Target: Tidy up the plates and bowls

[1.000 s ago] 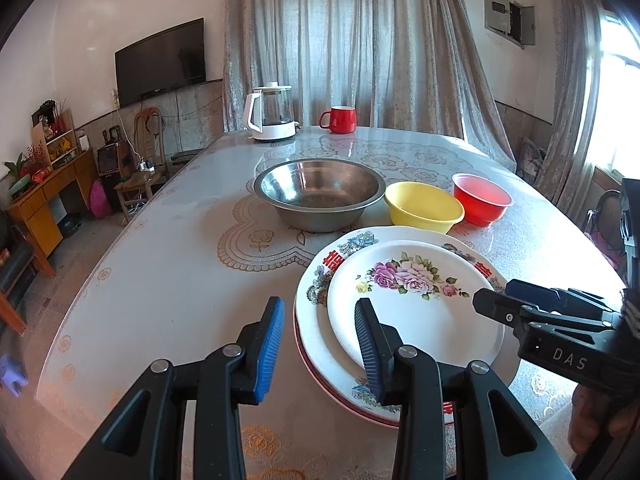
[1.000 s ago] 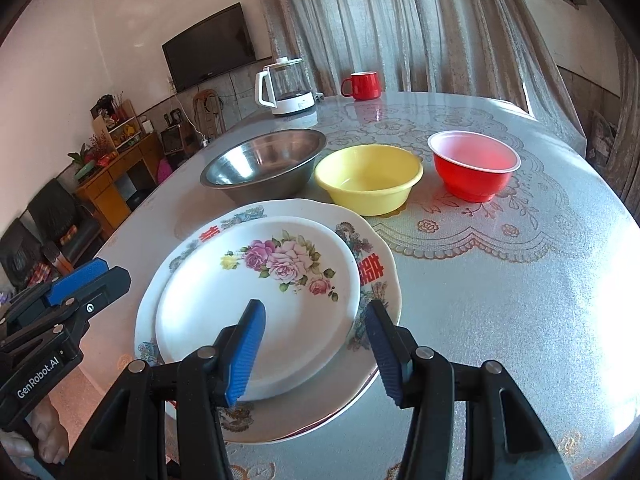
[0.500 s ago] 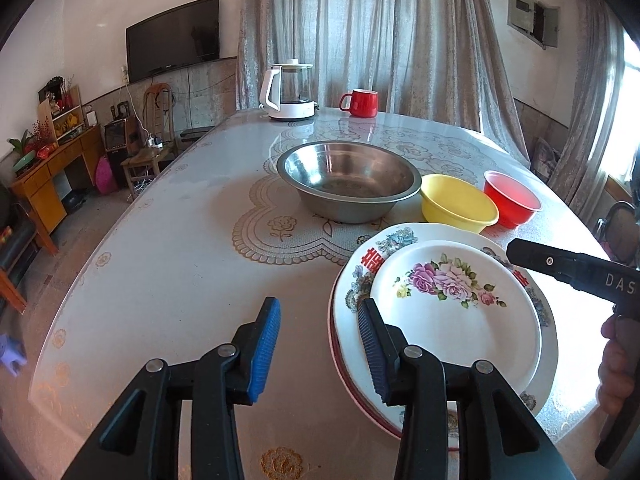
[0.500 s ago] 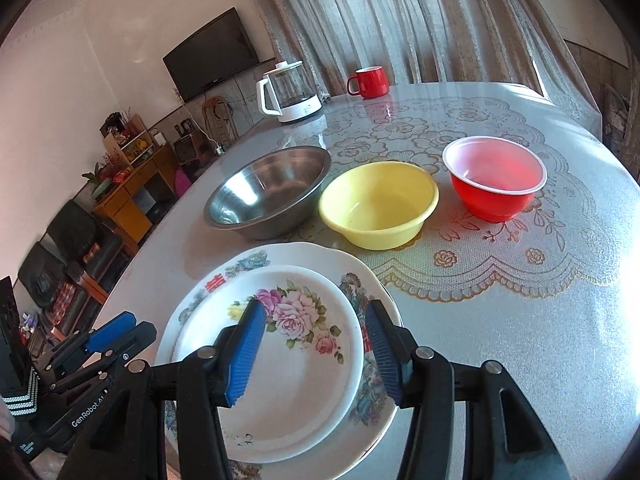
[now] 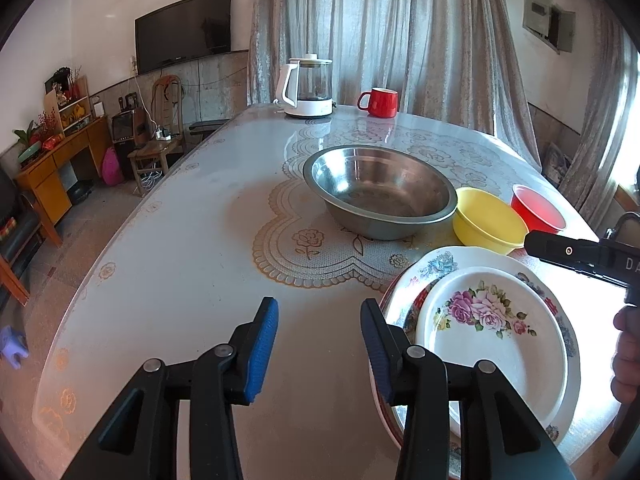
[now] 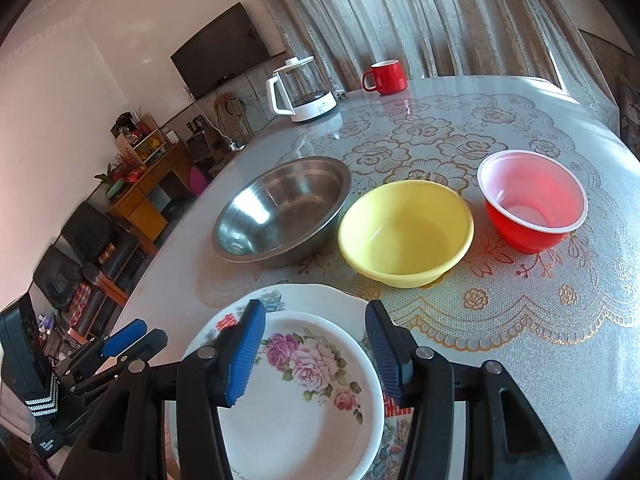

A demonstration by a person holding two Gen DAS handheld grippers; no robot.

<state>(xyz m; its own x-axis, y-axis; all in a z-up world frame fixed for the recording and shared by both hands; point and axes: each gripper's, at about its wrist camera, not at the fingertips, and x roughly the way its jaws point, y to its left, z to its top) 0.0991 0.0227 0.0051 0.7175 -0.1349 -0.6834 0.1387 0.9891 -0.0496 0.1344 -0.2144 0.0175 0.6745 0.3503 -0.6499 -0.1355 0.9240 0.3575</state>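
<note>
The near rim of the large plate [image 6: 320,296] is hidden under the right gripper's fingers [image 6: 244,354]. The small plate [image 5: 496,344] covers its middle. Only part of a hand [image 5: 626,356] shows at the right edge.

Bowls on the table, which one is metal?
The steel bowl, the widest of the three, at the left end of the row beside the yellow bowl; the red bowl is plastic-looking too.
</note>
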